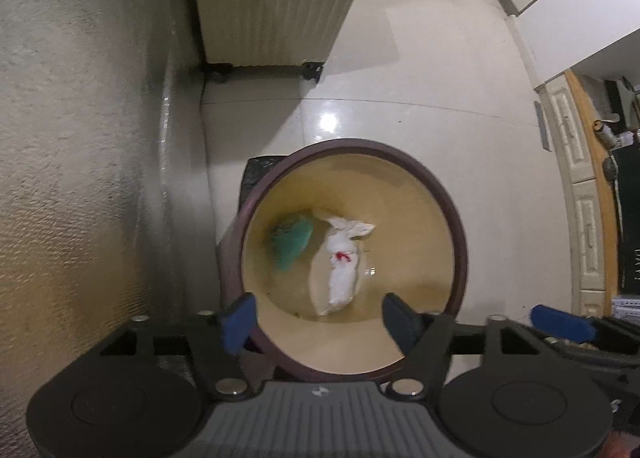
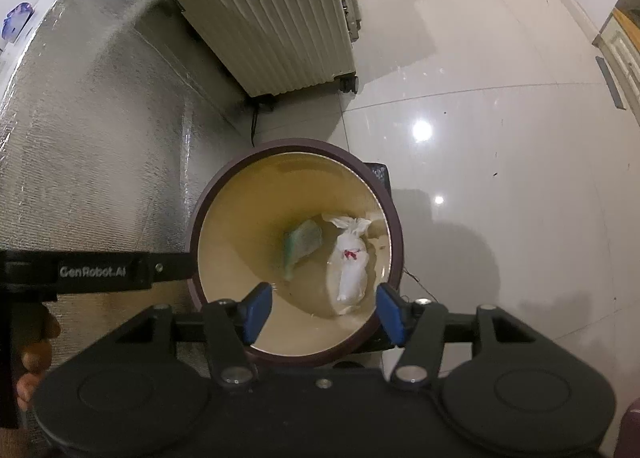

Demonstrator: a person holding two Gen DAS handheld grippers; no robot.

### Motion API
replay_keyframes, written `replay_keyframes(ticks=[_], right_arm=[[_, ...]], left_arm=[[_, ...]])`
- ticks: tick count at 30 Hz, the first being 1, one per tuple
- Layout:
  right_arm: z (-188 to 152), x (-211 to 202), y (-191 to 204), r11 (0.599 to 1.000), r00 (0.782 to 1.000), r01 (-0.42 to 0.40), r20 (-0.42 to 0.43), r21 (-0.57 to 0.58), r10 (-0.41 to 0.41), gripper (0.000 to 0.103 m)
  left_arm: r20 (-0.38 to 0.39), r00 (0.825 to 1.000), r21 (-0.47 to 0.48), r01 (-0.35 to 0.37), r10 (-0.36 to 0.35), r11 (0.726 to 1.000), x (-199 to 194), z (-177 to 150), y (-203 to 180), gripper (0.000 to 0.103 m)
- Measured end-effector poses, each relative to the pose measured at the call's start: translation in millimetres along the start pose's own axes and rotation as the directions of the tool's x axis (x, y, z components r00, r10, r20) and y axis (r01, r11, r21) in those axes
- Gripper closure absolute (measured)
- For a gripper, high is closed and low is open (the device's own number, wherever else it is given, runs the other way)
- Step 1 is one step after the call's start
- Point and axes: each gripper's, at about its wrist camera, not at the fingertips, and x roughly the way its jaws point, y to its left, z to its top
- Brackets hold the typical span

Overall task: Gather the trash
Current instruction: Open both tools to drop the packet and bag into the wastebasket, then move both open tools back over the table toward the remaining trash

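A round trash bin with a dark maroon rim [image 1: 460,234] [image 2: 394,225] and a tan inside stands on the floor, seen from above in both views. At its bottom lie a tied white bag with a red mark [image 1: 340,266] [image 2: 350,262] and a green wrapper [image 1: 292,242] [image 2: 302,244]. My left gripper [image 1: 320,322] is open and empty above the bin's near rim. My right gripper [image 2: 324,310] is open and empty above the same rim. The left gripper's arm [image 2: 100,270] shows at the left of the right wrist view. A blue finger of the right gripper [image 1: 560,322] shows at the right.
A cream ribbed suitcase on wheels [image 1: 276,1] [image 2: 272,21] stands behind the bin. A silver foil-covered surface [image 1: 80,137] [image 2: 80,117] runs along the left. A black object [image 1: 260,173] [image 2: 378,173] lies beside the bin. Glossy white floor tiles [image 2: 500,137] spread right. Cabinets [image 1: 576,161] line the far right.
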Motion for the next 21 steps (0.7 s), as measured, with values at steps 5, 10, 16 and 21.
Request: replay_keyframes(ticks=[5, 10, 16, 21], right_arm=[[-2, -1, -3, 1.000, 1.000, 0.008, 0.024, -0.011, -0.008, 0.023], [-2, -6, -7, 1.000, 0.999, 0.017, 0.032, -0.009, -0.017, 0.010], [-9, -18, -8, 0.999, 0.998, 0.041, 0.056, -0.020, -0.040, 0.000], [-14, -27, -13, 0.998, 0.997, 0.057, 0.062, -0.010, -0.056, 0.000]], left_arm=[[0.004, 1.000, 0.002, -0.028, 0.028, 1.000, -5, -4, 7, 0.007], [0.016, 0.999, 0.026, -0.042, 0.042, 0.999, -13, -10, 7, 0.000], [0.036, 0.998, 0.047, -0.061, 0.059, 0.997, -24, -21, 5, 0.000], [0.052, 0.996, 0.060, -0.069, 0.066, 0.996, -37, -31, 3, 0.000]])
